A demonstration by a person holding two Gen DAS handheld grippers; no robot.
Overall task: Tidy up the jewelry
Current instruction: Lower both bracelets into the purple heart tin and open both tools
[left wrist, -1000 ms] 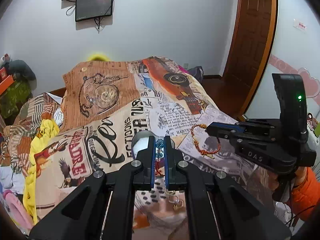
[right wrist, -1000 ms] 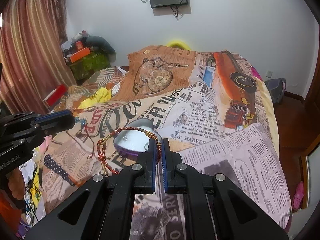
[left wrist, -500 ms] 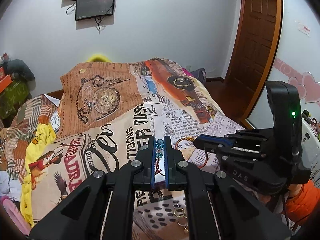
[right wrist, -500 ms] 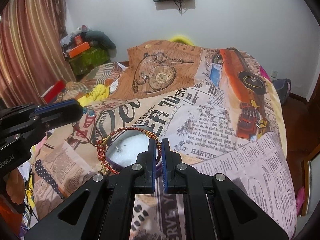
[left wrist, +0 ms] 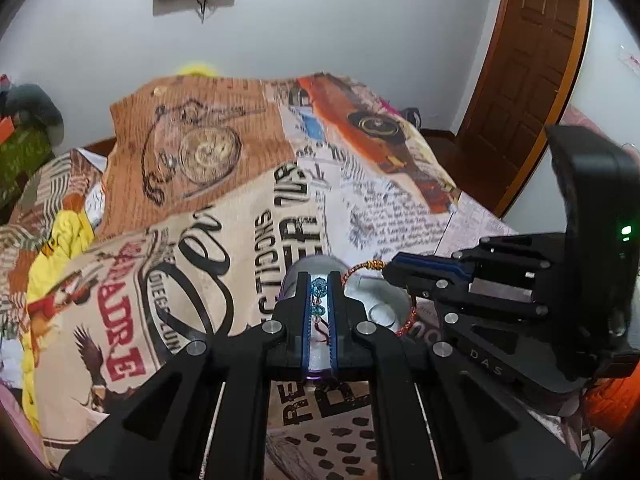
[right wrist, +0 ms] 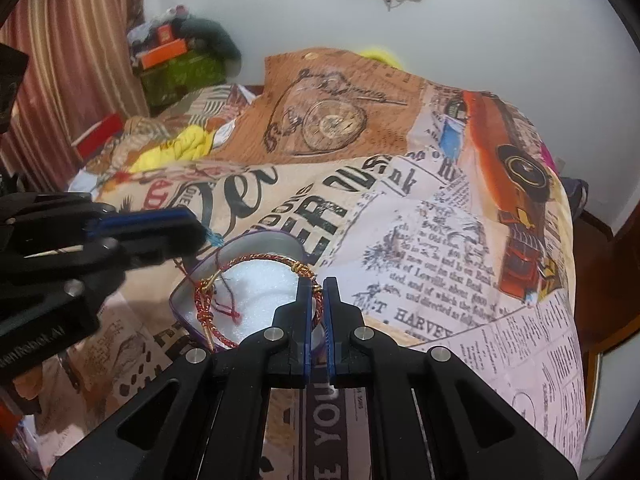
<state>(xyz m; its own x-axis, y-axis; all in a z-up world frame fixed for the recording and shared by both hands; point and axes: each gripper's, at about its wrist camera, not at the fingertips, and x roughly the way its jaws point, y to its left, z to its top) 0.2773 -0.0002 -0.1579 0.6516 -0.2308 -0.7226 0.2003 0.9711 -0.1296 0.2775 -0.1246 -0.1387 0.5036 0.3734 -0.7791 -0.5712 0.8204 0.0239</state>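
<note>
Over a small purple-rimmed box (right wrist: 240, 304) with white padding on the bedspread (right wrist: 440, 240), the right gripper (right wrist: 316, 304) pinches a red-and-gold cord bracelet (right wrist: 256, 260) above the padding. Beside the box, the left gripper (left wrist: 320, 296) is clamped on a blue bead strand (left wrist: 320, 287). Both pieces look light, limp and snag-prone; best held by the cord.

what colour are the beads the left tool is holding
Translucent teal-blue beads, clearest in the left wrist view, pinched in the left tool.
</note>
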